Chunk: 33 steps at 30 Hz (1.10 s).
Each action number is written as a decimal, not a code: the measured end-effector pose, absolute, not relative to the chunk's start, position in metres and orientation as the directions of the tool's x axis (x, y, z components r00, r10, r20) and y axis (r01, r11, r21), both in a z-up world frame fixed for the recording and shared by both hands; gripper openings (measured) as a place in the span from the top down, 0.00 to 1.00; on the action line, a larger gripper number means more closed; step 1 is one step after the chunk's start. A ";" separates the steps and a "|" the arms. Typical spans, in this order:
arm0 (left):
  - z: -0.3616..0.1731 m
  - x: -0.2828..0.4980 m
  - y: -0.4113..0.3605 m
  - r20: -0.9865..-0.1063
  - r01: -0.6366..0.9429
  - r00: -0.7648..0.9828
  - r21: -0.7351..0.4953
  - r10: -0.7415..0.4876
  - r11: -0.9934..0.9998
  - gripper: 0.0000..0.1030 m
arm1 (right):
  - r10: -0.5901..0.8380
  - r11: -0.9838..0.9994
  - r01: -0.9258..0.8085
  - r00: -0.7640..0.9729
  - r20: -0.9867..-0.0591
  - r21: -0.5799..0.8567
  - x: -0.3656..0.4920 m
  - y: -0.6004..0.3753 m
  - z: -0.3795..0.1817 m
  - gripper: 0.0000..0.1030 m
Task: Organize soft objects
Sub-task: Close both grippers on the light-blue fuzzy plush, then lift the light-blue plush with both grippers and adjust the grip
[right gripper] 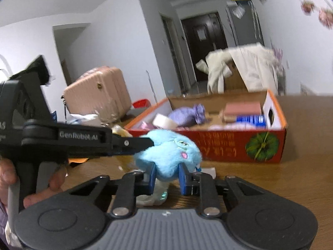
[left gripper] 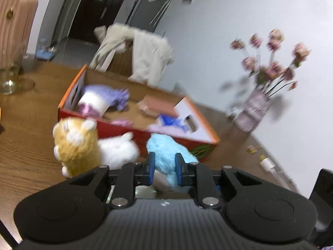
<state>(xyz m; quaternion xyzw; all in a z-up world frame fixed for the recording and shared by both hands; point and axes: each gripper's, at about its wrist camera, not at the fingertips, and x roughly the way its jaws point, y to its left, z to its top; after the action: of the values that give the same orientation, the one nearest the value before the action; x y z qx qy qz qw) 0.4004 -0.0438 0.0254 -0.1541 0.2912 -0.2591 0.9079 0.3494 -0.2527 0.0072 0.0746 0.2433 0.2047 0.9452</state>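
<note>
A: Nearest first. Both claws pinch the same blue plush [right gripper: 169,156]: the right gripper [right gripper: 167,175] squeezes its lower body, and the left gripper [left gripper: 165,166] comes in from nine o'clock onto its side.

B: Risk?

A: Two grips on one soft toy. If the hands part ways, it stretches or slips free of one pair of pads.

B: Beyond it?

A: At ten o'clock in the left view, the yellow plush [left gripper: 76,145] and white plush [left gripper: 119,149] sit just beside it and could get knocked. Farther, at twelve, the red box [right gripper: 229,145] wall could snag a low carry.
</note>
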 end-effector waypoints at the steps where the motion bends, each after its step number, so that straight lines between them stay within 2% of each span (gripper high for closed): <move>1: 0.032 0.387 -0.043 -0.432 0.391 0.700 -0.434 -0.568 0.812 0.80 | 0.431 0.902 -0.365 0.795 -0.427 0.231 0.339 -0.253 0.013 0.79; 5: 0.038 0.339 -0.043 -0.416 0.405 0.699 -0.440 -0.581 0.802 0.81 | 0.469 0.883 -0.422 0.773 -0.428 0.205 0.292 -0.260 0.024 0.79; 7: 0.034 0.318 -0.041 -0.413 0.407 0.686 -0.465 -0.599 0.786 0.81 | 0.487 0.872 -0.440 0.743 -0.458 0.213 0.275 -0.264 0.019 0.79; 15: -0.009 0.260 -0.039 -0.509 0.361 0.652 -0.444 -0.562 0.820 0.81 | 0.499 0.864 -0.433 0.660 -0.562 0.258 0.235 -0.266 -0.024 0.78; 18: -0.024 0.254 -0.039 -0.563 0.344 0.636 -0.407 -0.528 0.847 0.82 | 0.457 0.887 -0.391 0.673 -0.582 0.244 0.229 -0.269 -0.028 0.72; 20: -0.029 0.250 -0.036 -0.580 0.323 0.637 -0.398 -0.508 0.859 0.81 | 0.449 0.893 -0.375 0.691 -0.567 0.249 0.223 -0.276 -0.024 0.59; 23: -0.030 0.245 -0.029 -0.573 0.318 0.639 -0.411 -0.513 0.855 0.74 | 0.446 0.895 -0.351 0.718 -0.534 0.276 0.219 -0.285 -0.019 0.56; 25: -0.029 0.244 -0.026 -0.568 0.308 0.651 -0.409 -0.504 0.859 0.60 | 0.439 0.898 -0.331 0.730 -0.524 0.291 0.220 -0.288 -0.019 0.56; 28: -0.028 0.244 -0.026 -0.570 0.297 0.650 -0.419 -0.503 0.858 0.50 | 0.425 0.903 -0.305 0.736 -0.527 0.303 0.226 -0.288 -0.021 0.56; 33: -0.028 0.246 -0.030 -0.573 0.308 0.638 -0.422 -0.514 0.853 0.49 | 0.430 0.900 -0.299 0.728 -0.534 0.317 0.235 -0.282 -0.027 0.56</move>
<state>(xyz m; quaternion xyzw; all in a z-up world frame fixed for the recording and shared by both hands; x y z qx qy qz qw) 0.2459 -0.0296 -0.0275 -0.1438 0.3578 -0.2302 0.8935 0.2348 -0.2824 -0.0266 0.1050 0.3114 0.1971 0.9237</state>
